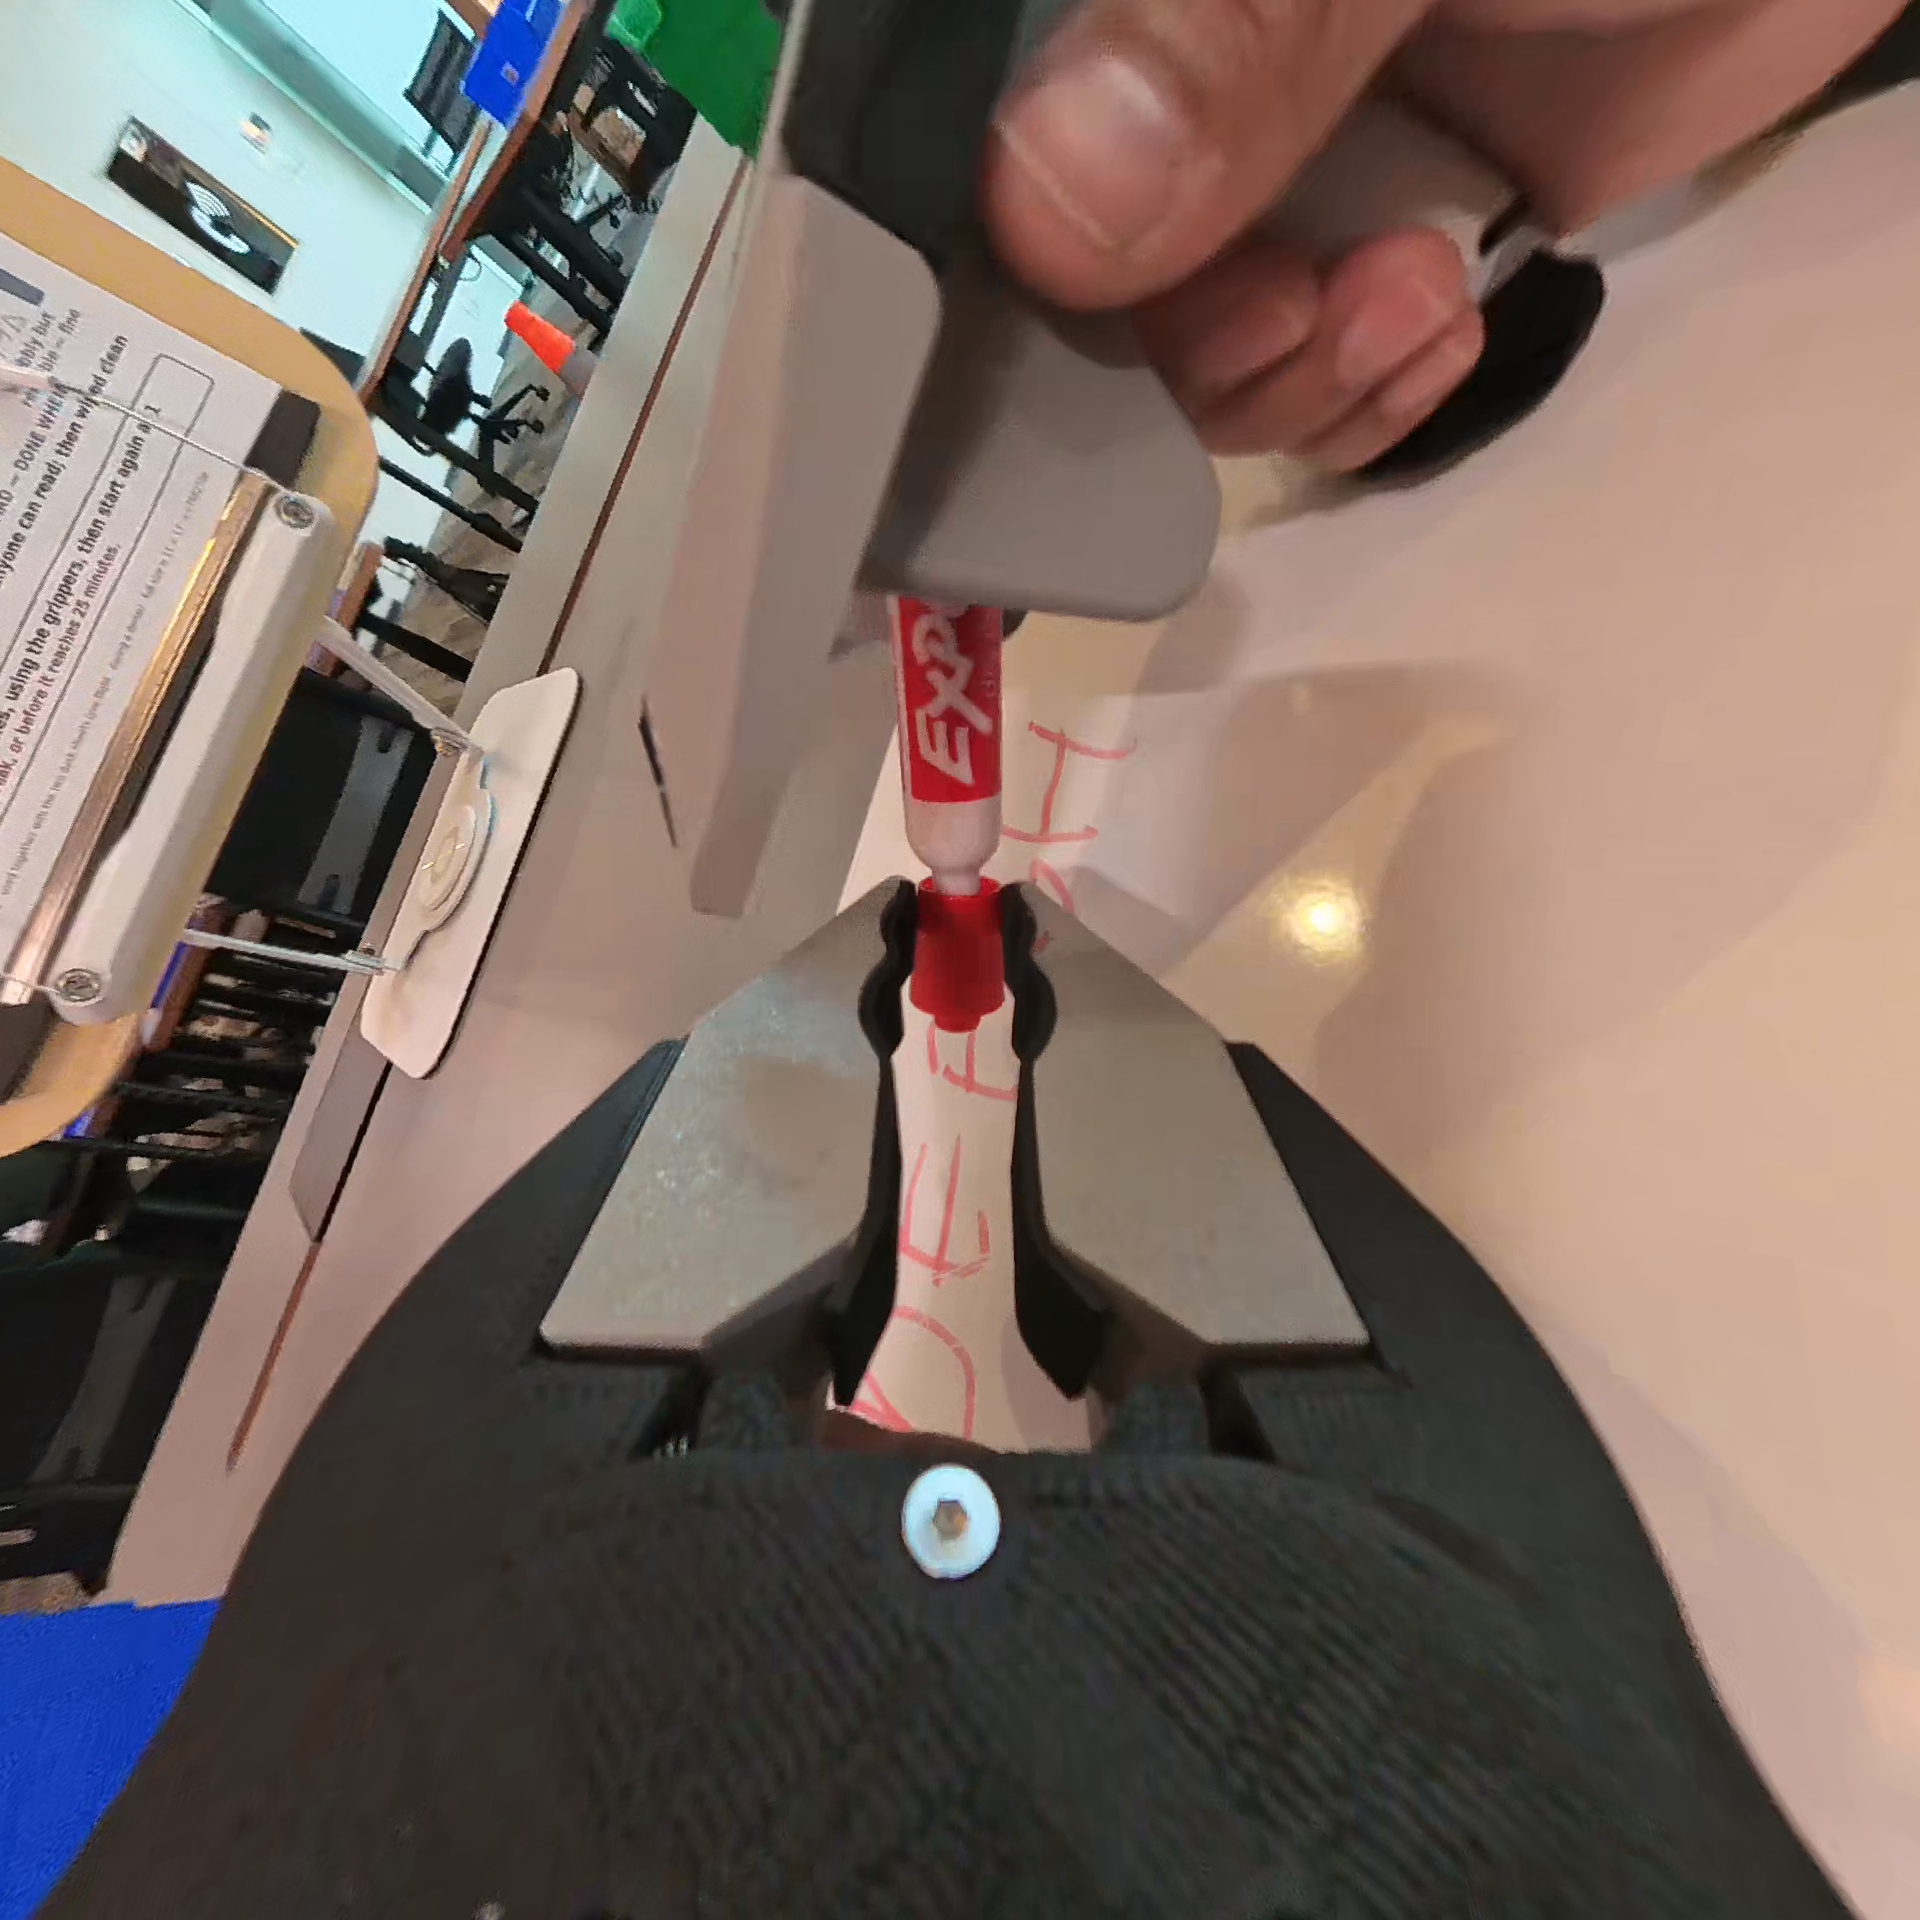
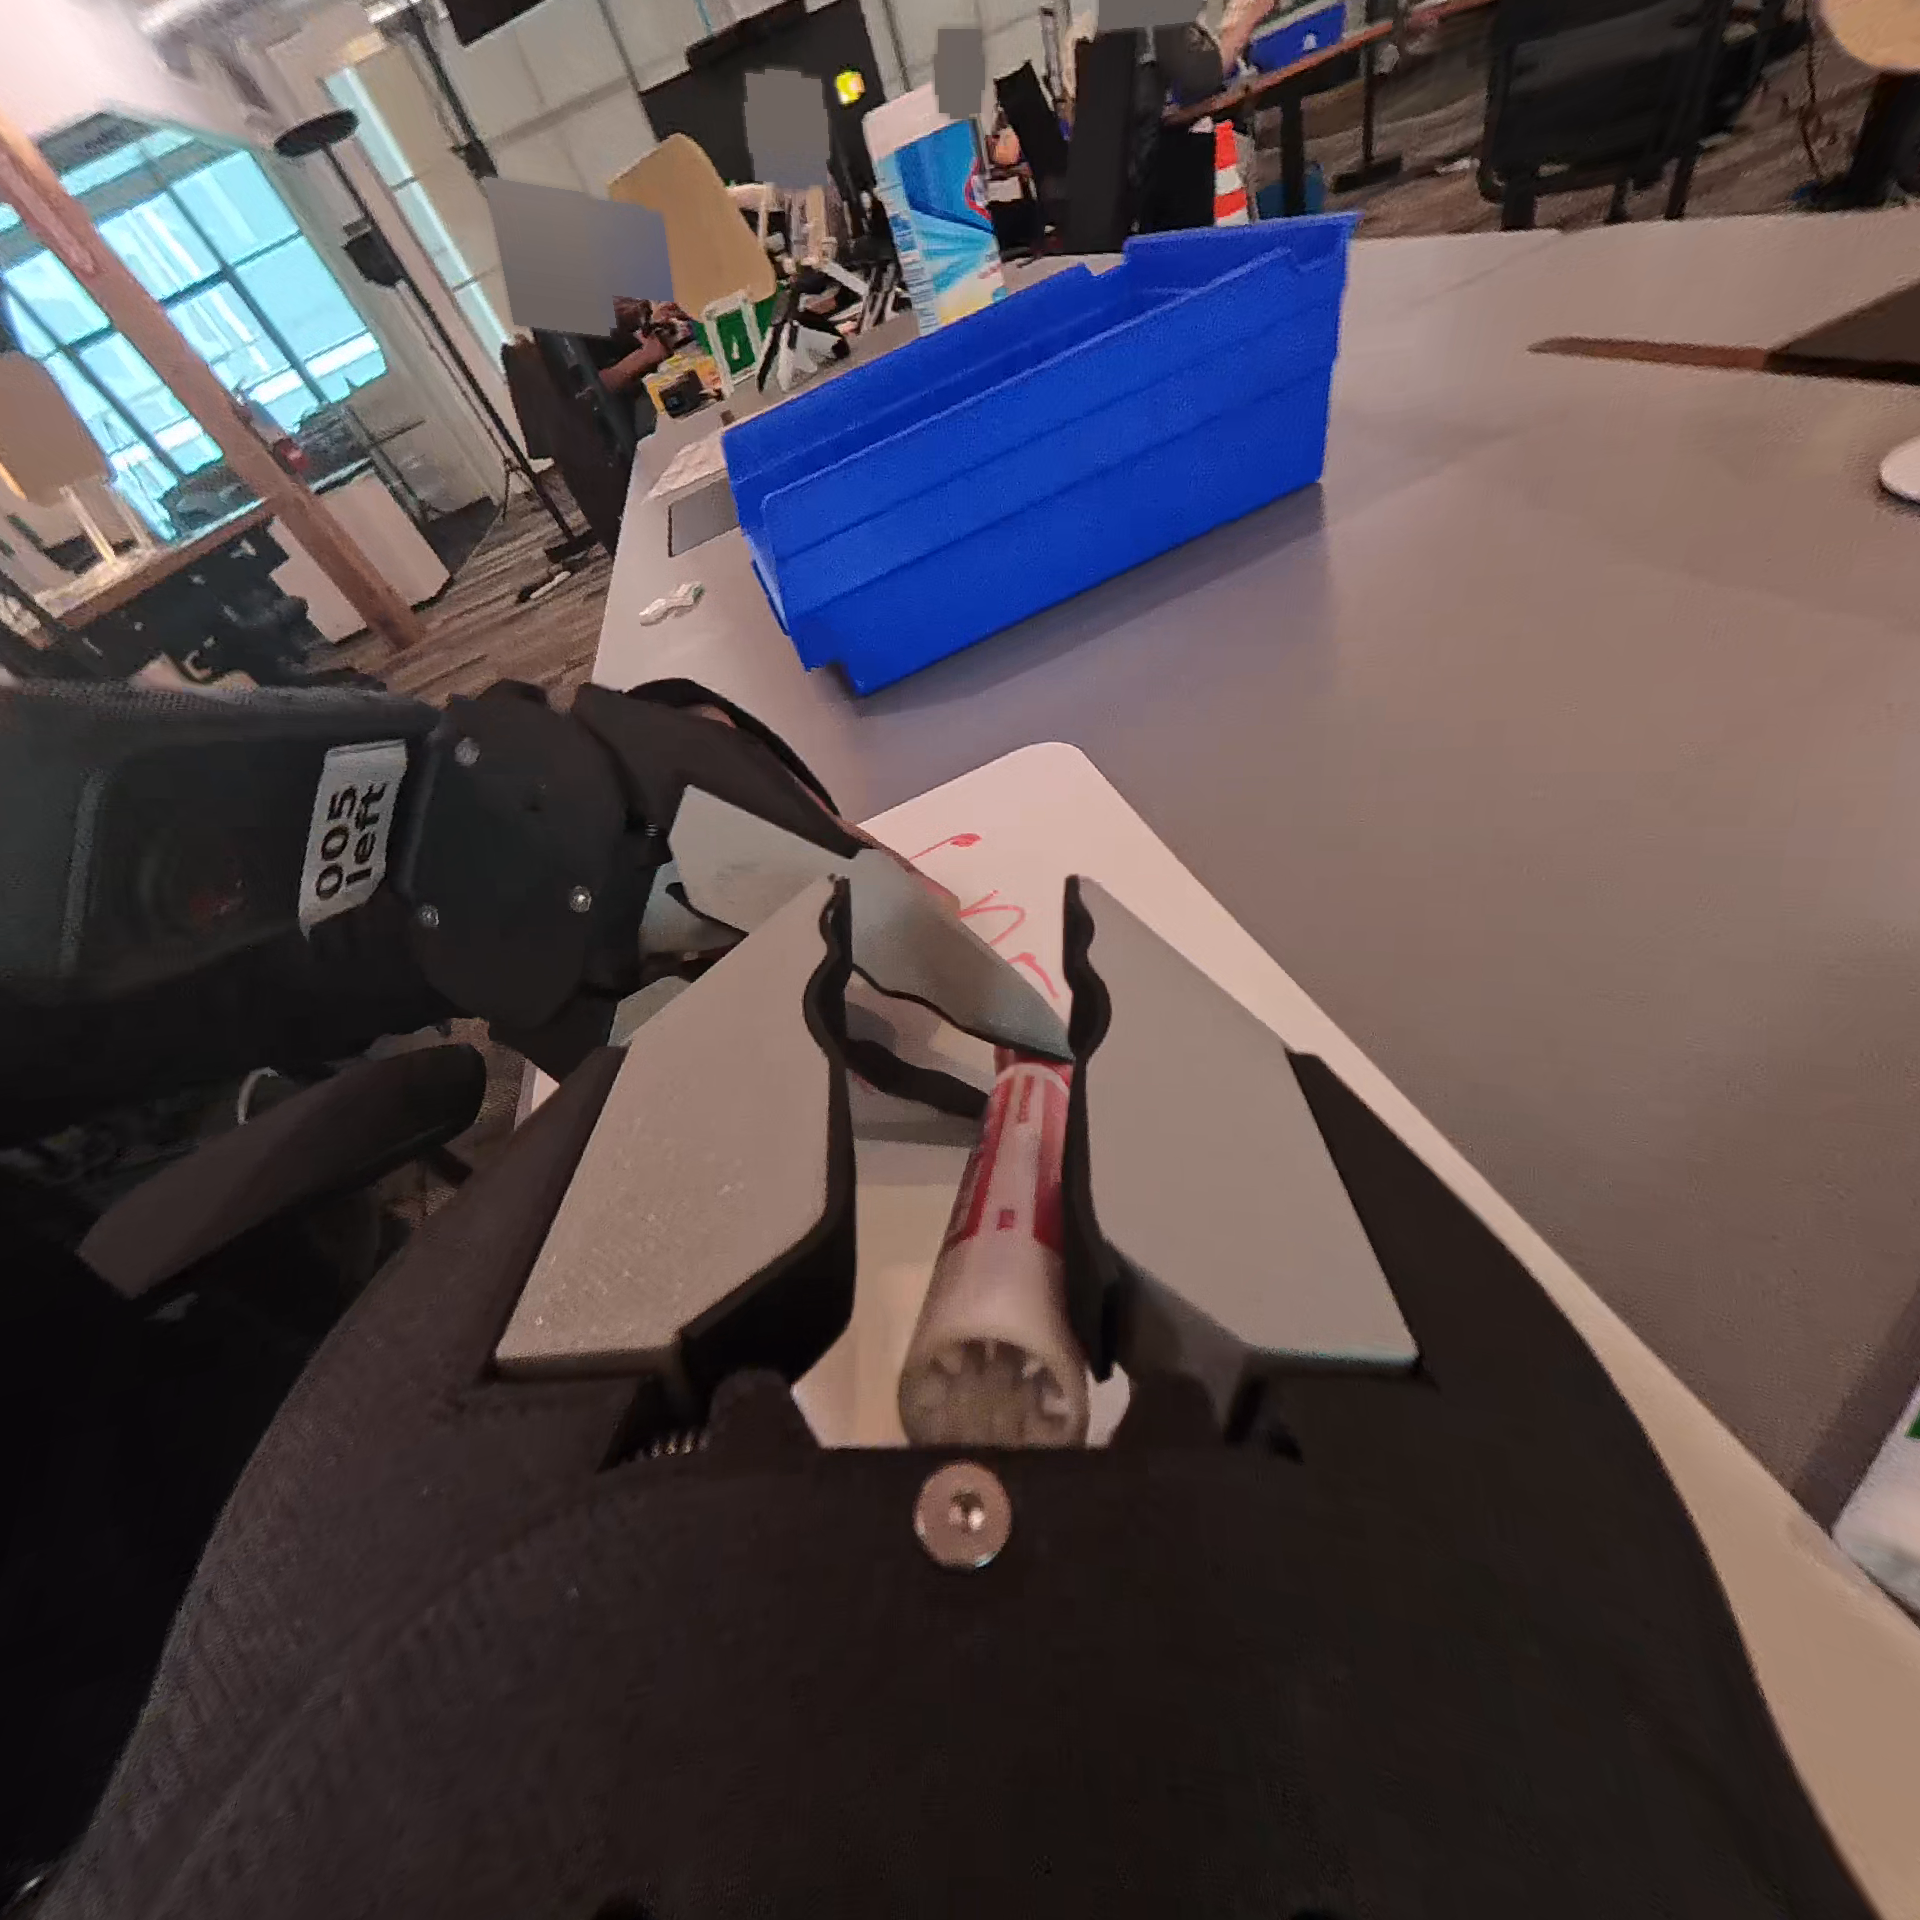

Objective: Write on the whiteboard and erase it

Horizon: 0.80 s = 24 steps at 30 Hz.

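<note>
One grey bench [image 2: 1558, 727] carries the flat white whiteboard [image 2: 1122, 831] under both fingers; open office behind. Left fingers [image 1: 881, 966] pinch the red marker cap [image 1: 956, 951]; right fingers [image 2: 1086, 997] slack around the white-and-red marker [image 2: 1013, 1195]. Beyond them, a blue plastic bin [image 2: 1039, 457], contents hidden.

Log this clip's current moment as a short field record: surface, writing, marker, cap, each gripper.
surface: white whiteboard lying on grey table
writing: red marks on the board, not erased
marker: red-and-white dry-erase marker, tip entering cap
cap: red plastic cap
left gripper: jaws clamped on cap
right gripper: jaws apart, marker against one finger, grasp unclear
background: blue plastic bin
</note>
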Motion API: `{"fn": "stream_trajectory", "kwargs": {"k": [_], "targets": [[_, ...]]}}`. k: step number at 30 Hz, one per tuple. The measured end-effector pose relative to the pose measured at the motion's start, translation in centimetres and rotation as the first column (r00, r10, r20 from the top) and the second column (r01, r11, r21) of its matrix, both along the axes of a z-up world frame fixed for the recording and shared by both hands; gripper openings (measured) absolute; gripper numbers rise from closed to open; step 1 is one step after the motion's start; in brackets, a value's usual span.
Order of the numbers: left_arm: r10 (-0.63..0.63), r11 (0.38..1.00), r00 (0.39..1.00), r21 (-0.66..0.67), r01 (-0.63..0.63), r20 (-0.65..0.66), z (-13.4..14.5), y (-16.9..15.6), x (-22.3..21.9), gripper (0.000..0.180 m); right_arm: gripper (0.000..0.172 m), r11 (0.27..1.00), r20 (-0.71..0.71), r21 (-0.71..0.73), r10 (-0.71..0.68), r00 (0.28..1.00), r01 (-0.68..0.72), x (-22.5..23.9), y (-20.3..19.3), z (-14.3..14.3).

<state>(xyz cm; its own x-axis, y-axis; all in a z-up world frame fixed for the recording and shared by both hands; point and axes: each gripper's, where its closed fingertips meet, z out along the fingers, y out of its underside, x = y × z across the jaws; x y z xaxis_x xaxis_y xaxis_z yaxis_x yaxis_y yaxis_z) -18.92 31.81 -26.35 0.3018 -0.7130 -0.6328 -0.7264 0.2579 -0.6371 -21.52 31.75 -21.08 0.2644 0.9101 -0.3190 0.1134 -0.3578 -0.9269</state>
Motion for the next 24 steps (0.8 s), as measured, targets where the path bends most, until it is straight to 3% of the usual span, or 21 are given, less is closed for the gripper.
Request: {"fn": "stream_trajectory", "kwargs": {"k": [7,14,24], "targets": [[0.013,0.997,1.0,0.081,-0.015,0.027,1.3,0.2,0.3,0.014,0.037,0.985,0.009,-0.173,0.033,0.999,-0.031,0.5,0.0,-1.4],[0.035,0.997,0.996,0.069,-0.04,0.077,1.7,0.4,0.3,0.013,0.033,0.984,0.02,-0.176,0.03,0.999,-0.026,0.8,0.0,-1.5],[0.061,0.997,0.988,0.043,-0.067,0.139,2.0,0.6,0.7,0.014,0.03,0.966,-0.086,-0.259,-0.021,0.996,-0.002,1.7,1.1,-0.6]]}}
